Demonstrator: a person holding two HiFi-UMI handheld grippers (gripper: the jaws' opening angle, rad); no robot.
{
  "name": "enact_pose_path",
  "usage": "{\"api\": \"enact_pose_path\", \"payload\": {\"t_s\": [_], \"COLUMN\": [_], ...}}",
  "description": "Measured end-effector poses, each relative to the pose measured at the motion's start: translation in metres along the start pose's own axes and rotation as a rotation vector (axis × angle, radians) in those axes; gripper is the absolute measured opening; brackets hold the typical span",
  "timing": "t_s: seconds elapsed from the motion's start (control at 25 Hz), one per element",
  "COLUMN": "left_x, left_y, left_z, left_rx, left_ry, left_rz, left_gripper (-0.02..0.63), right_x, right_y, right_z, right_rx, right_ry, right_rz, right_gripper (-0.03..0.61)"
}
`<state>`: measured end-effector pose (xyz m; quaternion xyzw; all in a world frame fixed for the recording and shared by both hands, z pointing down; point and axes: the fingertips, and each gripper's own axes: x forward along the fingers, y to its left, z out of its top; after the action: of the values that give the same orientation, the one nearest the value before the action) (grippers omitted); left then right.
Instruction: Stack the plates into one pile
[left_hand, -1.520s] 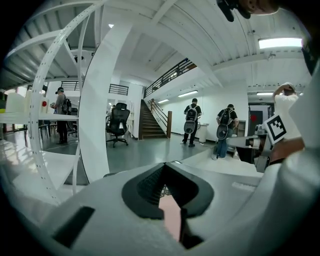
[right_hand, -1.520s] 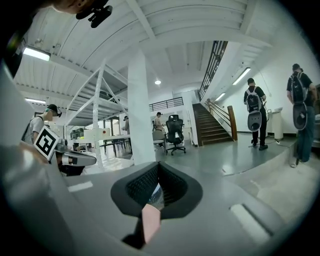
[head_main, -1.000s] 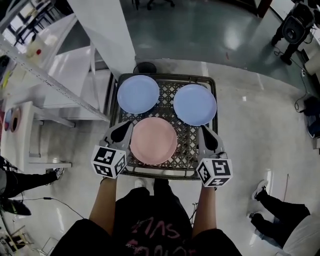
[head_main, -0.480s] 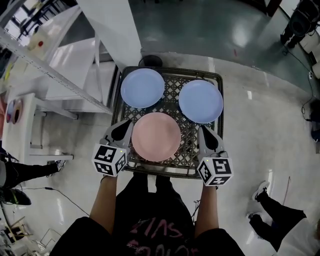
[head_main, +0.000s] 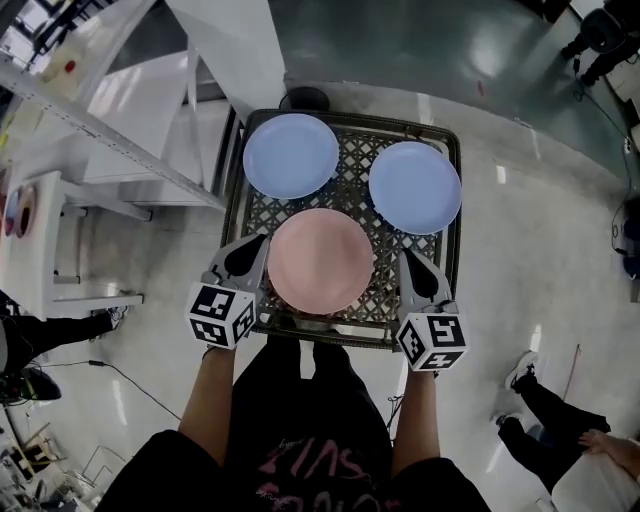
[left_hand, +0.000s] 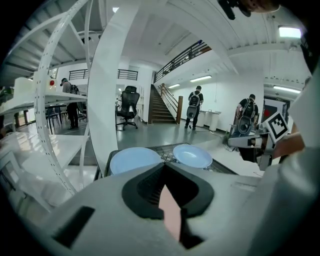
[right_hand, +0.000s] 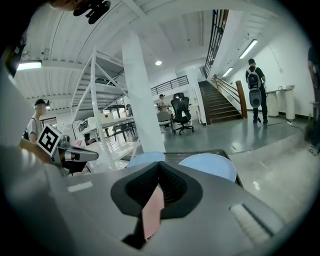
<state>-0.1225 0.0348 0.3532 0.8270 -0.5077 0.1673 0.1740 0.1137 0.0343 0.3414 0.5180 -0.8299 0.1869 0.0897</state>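
Plate twist is the hazard: the pink plate (head_main: 320, 260), over the near part of the wire crate (head_main: 352, 175) beside two blue plates (head_main: 291, 155) (head_main: 415, 187), is pinched only by its thin rim, so uneven hands could lever it free. The left claw (head_main: 258, 250) and right claw (head_main: 408, 262) are clenched on opposite edges.

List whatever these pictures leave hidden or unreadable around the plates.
- Pink plate: in both gripper views only a sliver shows; the fingers hide the rest.
- Whether it rests on the crate or is held above: the head view looks straight down, cannot tell.
- Crate's underside: head view, hidden beneath its own mesh top.
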Motion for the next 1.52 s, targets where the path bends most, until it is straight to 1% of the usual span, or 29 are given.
{"api": "enact_pose_path", "payload": {"t_s": [0.16, 0.32, 0.4, 0.52, 0.6, 0.68, 0.76, 0.92, 1.2, 1.36, 1.52], "left_x": [0.009, 0.02, 0.025, 0.033, 0.037, 0.043, 0.05, 0.061, 0.081, 0.092, 0.099], "left_y": [0.01, 0.021, 0.026, 0.033, 0.037, 0.04, 0.042, 0.046, 0.051, 0.049, 0.044], "left_z": [-0.018, -0.042, -0.054, -0.072, -0.083, -0.094, -0.107, -0.128, -0.157, -0.167, -0.173], "left_rx": [-0.004, -0.023, -0.028, -0.037, -0.049, -0.063, -0.074, -0.081, -0.108, -0.115, -0.101], "left_ry": [0.026, 0.054, 0.072, 0.112, 0.136, 0.155, 0.18, 0.226, 0.285, 0.302, 0.309], "left_rz": [-0.009, -0.002, -0.002, -0.016, -0.021, -0.021, -0.022, -0.03, -0.046, -0.052, -0.063], "left_gripper": [0.0, 0.0, 0.002, 0.029, 0.082, 0.112, 0.14, 0.167, 0.17, 0.17, 0.167], "right_x": [0.01, 0.021, 0.026, 0.035, 0.04, 0.045, 0.05, 0.062, 0.077, 0.083, 0.09], "right_y": [-0.001, -0.006, -0.007, -0.008, -0.008, -0.008, -0.009, -0.011, -0.014, -0.012, -0.008], "right_z": [-0.023, -0.05, -0.062, -0.079, -0.091, -0.104, -0.118, -0.144, -0.176, -0.189, -0.196], "right_rx": [0.007, 0.055, 0.07, 0.089, 0.105, 0.117, 0.124, 0.148, 0.171, 0.172, 0.178], "right_ry": [0.052, 0.085, 0.105, 0.15, 0.188, 0.227, 0.263, 0.338, 0.411, 0.44, 0.454], "right_rz": [-0.011, -0.012, -0.015, -0.026, -0.032, -0.041, -0.05, -0.07, -0.092, -0.079, -0.065], "right_gripper": [0.012, 0.012, 0.033, 0.06, 0.105, 0.14, 0.157, 0.181, 0.197, 0.195, 0.195]}}
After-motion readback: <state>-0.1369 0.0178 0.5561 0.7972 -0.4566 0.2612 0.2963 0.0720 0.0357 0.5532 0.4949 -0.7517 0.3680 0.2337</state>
